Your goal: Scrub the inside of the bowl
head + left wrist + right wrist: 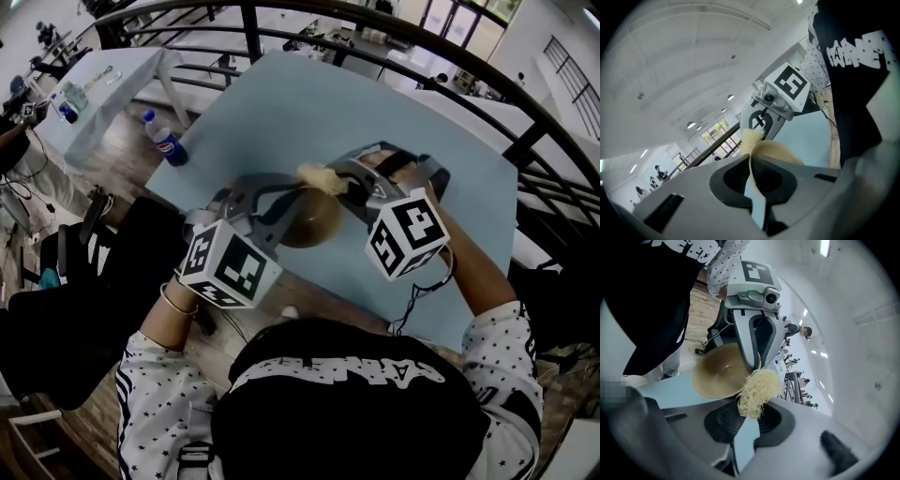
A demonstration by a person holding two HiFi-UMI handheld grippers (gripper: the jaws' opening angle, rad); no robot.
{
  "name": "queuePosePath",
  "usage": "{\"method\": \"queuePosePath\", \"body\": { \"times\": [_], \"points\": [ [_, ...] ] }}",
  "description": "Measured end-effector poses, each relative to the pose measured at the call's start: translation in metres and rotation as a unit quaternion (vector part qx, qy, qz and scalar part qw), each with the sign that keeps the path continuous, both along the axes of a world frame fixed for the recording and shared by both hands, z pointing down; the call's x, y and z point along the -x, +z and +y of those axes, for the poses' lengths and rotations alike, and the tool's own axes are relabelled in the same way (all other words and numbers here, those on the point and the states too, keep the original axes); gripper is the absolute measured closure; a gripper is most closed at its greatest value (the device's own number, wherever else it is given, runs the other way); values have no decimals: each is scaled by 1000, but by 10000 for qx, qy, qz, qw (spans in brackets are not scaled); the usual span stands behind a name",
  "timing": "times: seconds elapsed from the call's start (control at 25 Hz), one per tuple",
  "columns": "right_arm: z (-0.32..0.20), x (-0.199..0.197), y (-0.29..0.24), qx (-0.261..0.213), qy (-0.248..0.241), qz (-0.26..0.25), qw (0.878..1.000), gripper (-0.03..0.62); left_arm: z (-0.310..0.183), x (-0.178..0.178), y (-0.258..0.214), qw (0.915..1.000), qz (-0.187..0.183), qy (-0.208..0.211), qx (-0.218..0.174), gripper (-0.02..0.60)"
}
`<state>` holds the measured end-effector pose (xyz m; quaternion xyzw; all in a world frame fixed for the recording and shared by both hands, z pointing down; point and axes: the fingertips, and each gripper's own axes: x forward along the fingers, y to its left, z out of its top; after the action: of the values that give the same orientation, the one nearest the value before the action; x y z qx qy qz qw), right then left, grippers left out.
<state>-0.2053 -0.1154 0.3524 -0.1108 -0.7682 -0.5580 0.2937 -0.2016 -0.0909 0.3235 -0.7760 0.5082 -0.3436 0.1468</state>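
- Gripping the bowl [309, 220] at its 9 o'clock rim, the left gripper [277, 208] is clamped tight, tilting it over the blue table [281, 103].
- Right gripper [339, 183] pinches the yellow scrubber [319, 176], up at the 12 o'clock rim.
- Scrubbing inside looks mostly ahead.

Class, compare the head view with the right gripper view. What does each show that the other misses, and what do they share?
Head view only: the marker cube of the right gripper, and the bracelet on the person's left wrist. Right gripper view only: a ceiling light, and that gripper's ribbed pads shut on the scrubber. Both: the brown bowl, the pale scrubber at its rim, the left gripper clamped on the bowl, and the light blue table.
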Motion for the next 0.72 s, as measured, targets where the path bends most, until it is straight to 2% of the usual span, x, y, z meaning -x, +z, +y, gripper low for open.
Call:
{"method": "queuePosePath", "body": {
  "times": [0.24, 0.52, 0.72],
  "points": [
    [-8, -1, 6, -53, 303, -76, 9995, 539, -3, 11, -1, 9995, 176, -268, -71, 558],
    [-7, 1, 11, 40, 397, -71, 9992, 538, -1, 18, 2, 9988, 261, -416, -33, 558],
    [-6, 1, 15, 180, 512, -117, 9985, 539, 2, 27, 0, 9969, 478, -616, -92, 557]
  ]
}}
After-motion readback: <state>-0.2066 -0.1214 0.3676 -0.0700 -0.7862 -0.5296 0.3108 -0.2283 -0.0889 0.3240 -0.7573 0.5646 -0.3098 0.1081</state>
